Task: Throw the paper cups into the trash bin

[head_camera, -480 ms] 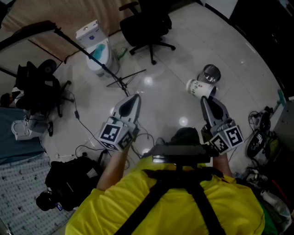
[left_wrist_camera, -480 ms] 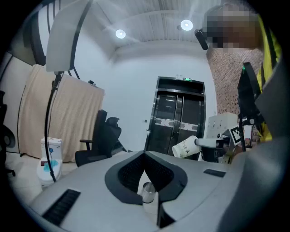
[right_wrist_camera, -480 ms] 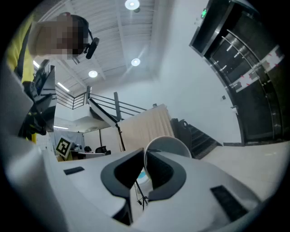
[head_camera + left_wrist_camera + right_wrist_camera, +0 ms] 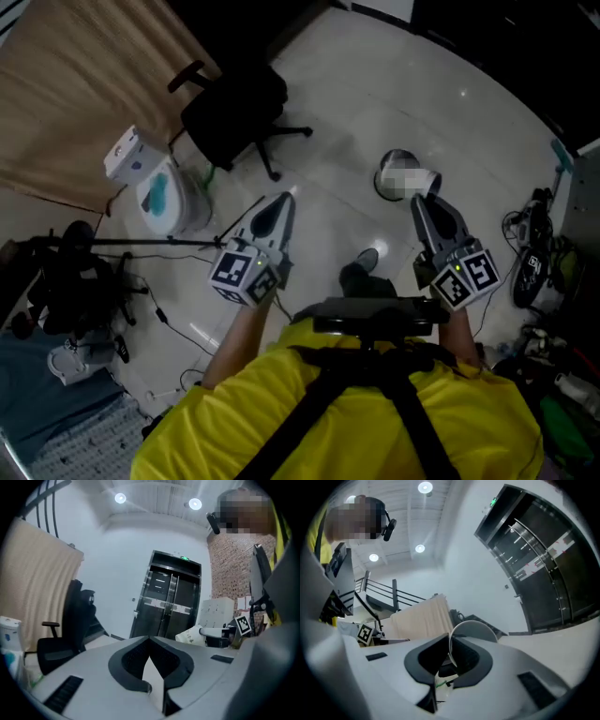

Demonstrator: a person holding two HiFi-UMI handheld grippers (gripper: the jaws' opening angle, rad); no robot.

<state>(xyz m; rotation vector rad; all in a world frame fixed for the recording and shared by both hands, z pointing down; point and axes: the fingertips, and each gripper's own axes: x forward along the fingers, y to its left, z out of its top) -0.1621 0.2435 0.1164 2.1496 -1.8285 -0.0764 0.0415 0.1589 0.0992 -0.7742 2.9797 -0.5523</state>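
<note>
Writing first: the paper cup [image 4: 191,635] has dark print on its side in the left gripper view, too small to read. There is a green lit sign [image 4: 186,558] over the dark double doors [image 4: 168,599], which I can't read either. A pale tape strip runs across the doors. Black-and-white square markers sit on the left cube [image 4: 246,272] and the right cube [image 4: 466,275], with no text.

The right gripper [image 4: 424,199] has its tongs narrowed onto the cup's thin wall, and the right gripper view shows the rim [image 4: 472,629] arcing up between the pads. The cup lies sideways out past the tongs, off the floor. In the head view it overlaps the metal trash bin [image 4: 394,156], and I can't tell how high above it. Part of the cup is under a mosaic patch.

The left gripper [image 4: 284,200] has its tongs tips together with nothing between them, well apart from the cup.

The floor [image 4: 347,103] is pale glossy tile with light glare. A black office chair [image 4: 234,108] stands near a beige curtain [image 4: 84,94]. There is a brick wall [image 4: 234,569] with white lockers [image 4: 218,609] beside the doors, round ceiling lights [image 4: 120,498], and a stair railing [image 4: 379,592] in the right gripper view. Cables and dark gear lie along both floor edges.
</note>
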